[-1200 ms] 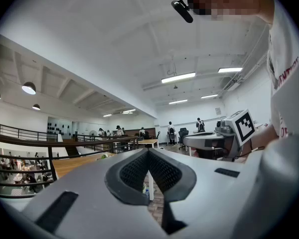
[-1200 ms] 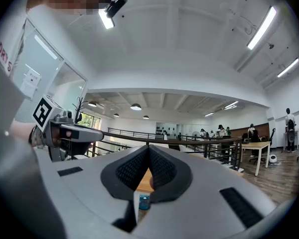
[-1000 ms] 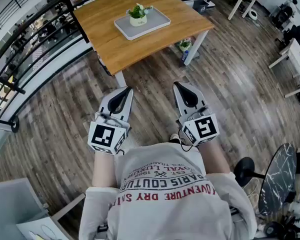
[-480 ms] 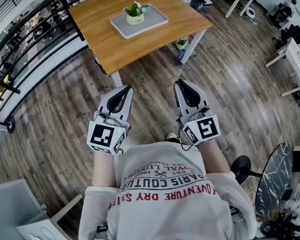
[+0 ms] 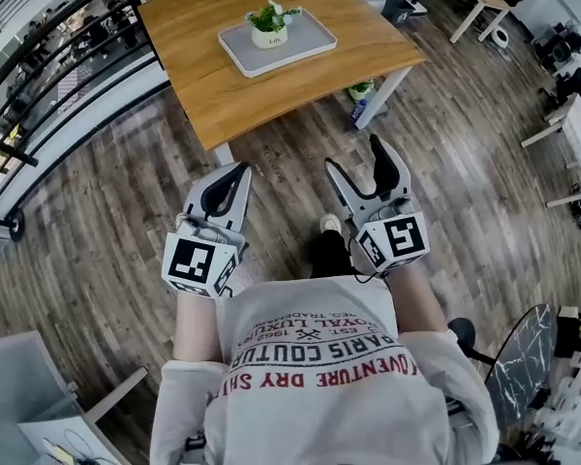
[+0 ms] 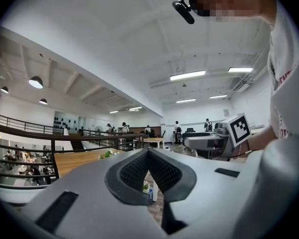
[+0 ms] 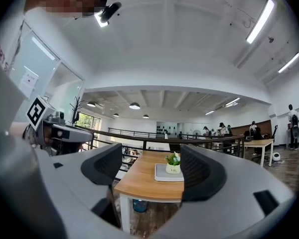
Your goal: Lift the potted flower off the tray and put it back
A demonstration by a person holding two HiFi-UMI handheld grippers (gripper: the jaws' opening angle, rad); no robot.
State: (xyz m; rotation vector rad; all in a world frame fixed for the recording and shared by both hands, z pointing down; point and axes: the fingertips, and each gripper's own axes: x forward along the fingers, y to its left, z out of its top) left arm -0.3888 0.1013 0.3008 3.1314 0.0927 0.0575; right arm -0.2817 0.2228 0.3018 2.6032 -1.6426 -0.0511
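Right gripper [image 5: 356, 158] jaws just opening, empty | left gripper [image 5: 238, 172] closed, empty | potted flower [image 5: 269, 27] sits on tray [image 5: 308, 43], tabletop [image 5: 223, 90] ahead

The grey, black-padded left gripper [image 5: 240, 172] points level ahead, its jaws pressed together and empty. The matching right gripper [image 5: 354, 155] also points level; its jaws have just been opening and stand apart, nothing between them. The left forearm [image 5: 196, 323] and right forearm [image 5: 418, 303] are bare.

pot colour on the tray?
The pot is off-white; shows best in the right gripper view.
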